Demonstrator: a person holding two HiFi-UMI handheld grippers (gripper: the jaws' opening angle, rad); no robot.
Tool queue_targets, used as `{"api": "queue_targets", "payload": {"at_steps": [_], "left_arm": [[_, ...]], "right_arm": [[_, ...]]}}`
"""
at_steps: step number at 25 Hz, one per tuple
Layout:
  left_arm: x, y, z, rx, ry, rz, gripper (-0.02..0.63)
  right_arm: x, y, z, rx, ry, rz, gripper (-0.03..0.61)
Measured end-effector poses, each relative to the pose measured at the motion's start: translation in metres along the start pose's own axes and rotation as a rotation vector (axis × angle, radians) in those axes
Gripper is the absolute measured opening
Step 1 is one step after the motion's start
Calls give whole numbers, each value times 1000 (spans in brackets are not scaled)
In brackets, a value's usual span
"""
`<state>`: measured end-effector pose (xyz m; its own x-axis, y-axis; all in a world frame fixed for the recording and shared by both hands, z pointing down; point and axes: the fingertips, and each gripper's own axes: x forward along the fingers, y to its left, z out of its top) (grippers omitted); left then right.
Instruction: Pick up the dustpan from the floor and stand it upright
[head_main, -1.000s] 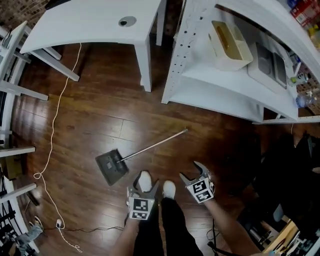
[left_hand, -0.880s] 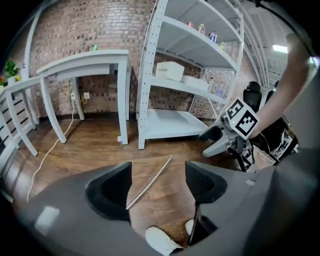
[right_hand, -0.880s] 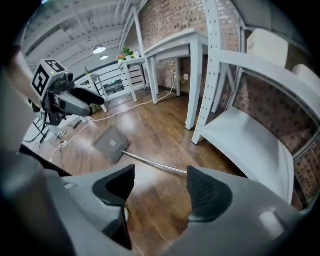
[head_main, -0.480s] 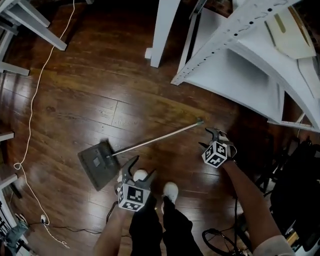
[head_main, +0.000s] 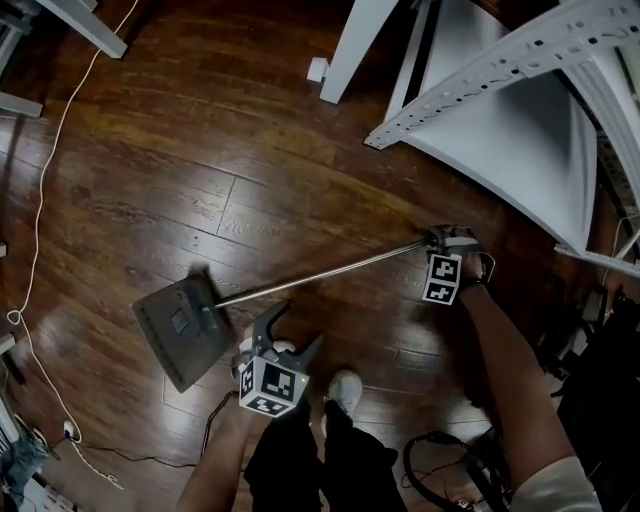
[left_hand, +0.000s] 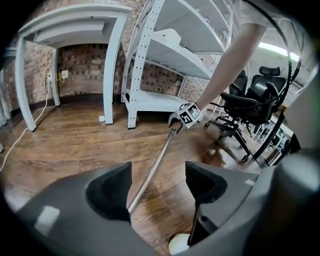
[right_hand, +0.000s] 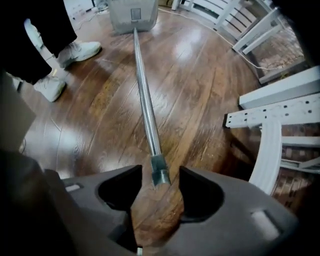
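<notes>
Upper right, white shelf unit (head_main: 520, 120) cut off, dustpan handle (head_main: 320, 277) tip hidden behind right tool (head_main: 437, 240), white cable (head_main: 40, 205) cut off upper left.

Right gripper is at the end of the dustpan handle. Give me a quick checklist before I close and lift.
1. Handle tip between the right gripper jaws: ok.
2. Right jaws shut on it: not ok, they stand apart.
3. Left gripper free, jaws apart: ok.
4. Dustpan lying on the floor, nothing on it: ok.
5. Room to swing the handle up past the shelf frame: cannot tell.
</notes>
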<state>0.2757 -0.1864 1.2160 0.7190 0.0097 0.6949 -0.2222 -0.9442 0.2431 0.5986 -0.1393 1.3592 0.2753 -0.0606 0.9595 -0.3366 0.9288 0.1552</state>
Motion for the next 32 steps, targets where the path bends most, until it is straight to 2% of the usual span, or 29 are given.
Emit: {"api": "queue_targets", "payload": {"at_steps": [2, 6, 11, 16, 20, 23, 27, 32], "left_arm": [[2, 4, -1, -6, 8, 3, 353], [-12, 4, 14, -43, 20, 19, 353], [-71, -11, 69, -94, -18, 62, 353], [-149, -53, 119, -126, 14, 59, 354], [-197, -60, 165, -149, -25, 113, 354], [-241, -72, 180, -187, -32, 132, 364], [-305, -82, 197, -285, -70, 203, 364], [-370, -99, 187, -413, -84, 314, 367]], "right_arm": [[1, 2, -2, -22, 18, 25, 100], [-32, 6, -3, -16, 3, 41, 98], [-141, 1, 7, -65, -77, 26, 95], [-263, 25, 18, -65, -129, 104, 93], [-330, 13, 25, -14, -106, 156, 92], [-390, 27, 52, 27, -110, 197, 92], [-471, 34, 99, -50, -148, 175, 92], [-531, 29, 158, -40, -145, 190, 91]]}}
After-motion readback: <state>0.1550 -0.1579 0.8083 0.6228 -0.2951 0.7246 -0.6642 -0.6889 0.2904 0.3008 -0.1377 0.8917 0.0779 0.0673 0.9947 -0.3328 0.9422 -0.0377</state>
